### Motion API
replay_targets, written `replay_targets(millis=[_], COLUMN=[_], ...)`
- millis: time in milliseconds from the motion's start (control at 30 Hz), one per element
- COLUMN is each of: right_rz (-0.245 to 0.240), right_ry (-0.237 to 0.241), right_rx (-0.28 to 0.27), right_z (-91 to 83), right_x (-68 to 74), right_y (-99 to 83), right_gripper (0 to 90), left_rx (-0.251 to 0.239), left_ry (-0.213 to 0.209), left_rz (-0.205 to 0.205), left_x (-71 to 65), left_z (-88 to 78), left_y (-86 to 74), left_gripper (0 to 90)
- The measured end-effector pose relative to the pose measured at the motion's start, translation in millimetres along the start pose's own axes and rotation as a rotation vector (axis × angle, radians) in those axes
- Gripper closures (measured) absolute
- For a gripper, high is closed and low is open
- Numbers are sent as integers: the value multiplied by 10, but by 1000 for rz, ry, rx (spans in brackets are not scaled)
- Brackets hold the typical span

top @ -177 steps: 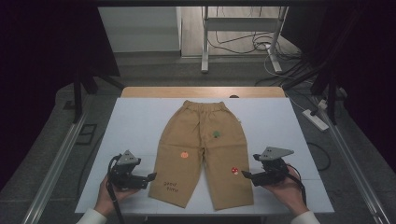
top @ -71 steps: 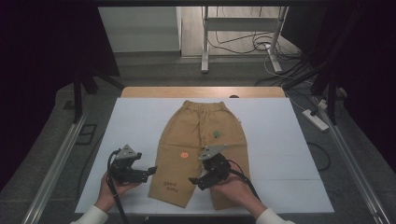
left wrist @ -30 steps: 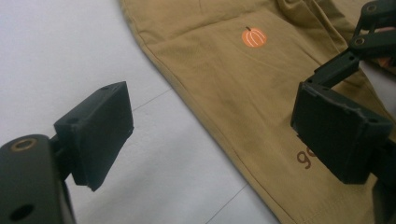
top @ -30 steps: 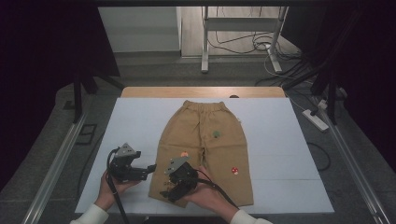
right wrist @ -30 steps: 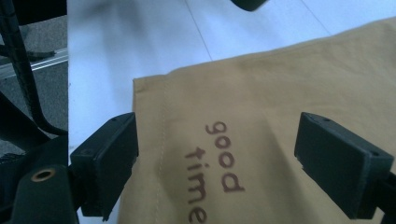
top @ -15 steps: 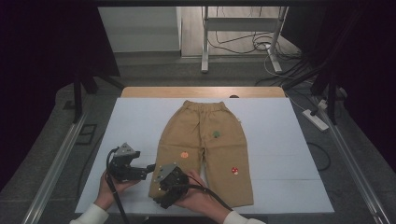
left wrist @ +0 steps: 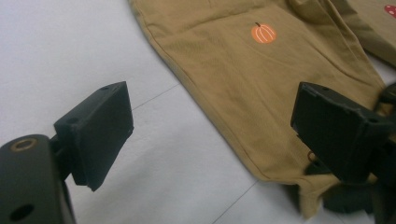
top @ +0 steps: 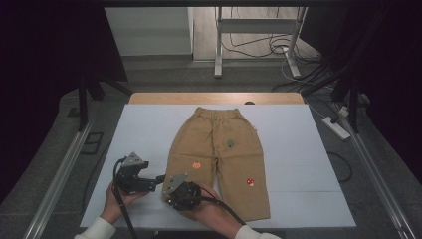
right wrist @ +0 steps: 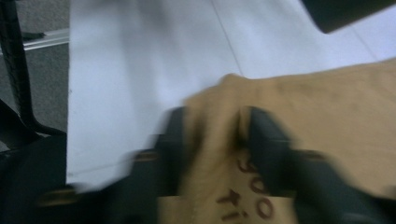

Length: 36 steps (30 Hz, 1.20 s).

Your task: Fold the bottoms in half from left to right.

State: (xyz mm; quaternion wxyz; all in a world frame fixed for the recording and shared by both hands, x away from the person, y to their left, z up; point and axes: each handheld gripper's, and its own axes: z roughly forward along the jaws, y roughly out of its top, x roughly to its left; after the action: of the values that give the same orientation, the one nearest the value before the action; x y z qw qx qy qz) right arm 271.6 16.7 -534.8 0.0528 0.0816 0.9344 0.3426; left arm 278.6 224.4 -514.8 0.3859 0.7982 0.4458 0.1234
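Tan child's trousers [top: 219, 149] lie flat on the white sheet [top: 298, 164], waistband away from me, with small pumpkin [left wrist: 264, 33], tree and mushroom patches. My right gripper [top: 174, 198] sits at the bottom hem of the leg on the left. In the right gripper view it [right wrist: 217, 144] is shut on a fold of that hem [right wrist: 215, 121], which has dark writing on it. My left gripper [top: 159, 179] rests just left of that leg. It [left wrist: 219, 135] is open, and the leg's outer edge [left wrist: 243, 70] runs between its jaws.
The sheet's front edge is just under both hands. A wooden table edge [top: 216, 98] shows at the back. A power strip [top: 337, 127] and cables lie off the table at the right. A metal rail [top: 59, 174] runs along the left.
My right gripper has crossed from the right side of the trousers to the hem of the left leg and shut on it. The left gripper has barely moved.
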Motion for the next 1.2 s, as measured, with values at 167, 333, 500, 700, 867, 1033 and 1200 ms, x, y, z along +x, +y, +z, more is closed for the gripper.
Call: replay_targets(millis=[167,333,500,700,867,1033,1200], right_rz=[14,7,3,6,4,6,4], right_ry=[15,29,48,64,71,73,73], right_rx=[14,0,-19,-41,-40,-47,-47], right_z=[-61,-122,-193,-258,-278,-296,-311], right_x=[-27,-15,-5,-9,-13,-11,-15], right_y=[-16,-20,-44,-75,-86,-93,-97], right_gripper=[860,859,859,859,858,859,858], left_rx=[-8,-5,-10,0,-12,-35,-19], left_ry=[1,0,-6,-7,-23,-20,-8], left_rz=[-10,-13,-23,-4,17,25,6], left_x=[7,36,93,132,123,156,241], left_z=[3,30,73,187,277,363,469], left_y=[3,70,187,360,493,593,660], left_gripper=[129,129,129,130,114,112,112])
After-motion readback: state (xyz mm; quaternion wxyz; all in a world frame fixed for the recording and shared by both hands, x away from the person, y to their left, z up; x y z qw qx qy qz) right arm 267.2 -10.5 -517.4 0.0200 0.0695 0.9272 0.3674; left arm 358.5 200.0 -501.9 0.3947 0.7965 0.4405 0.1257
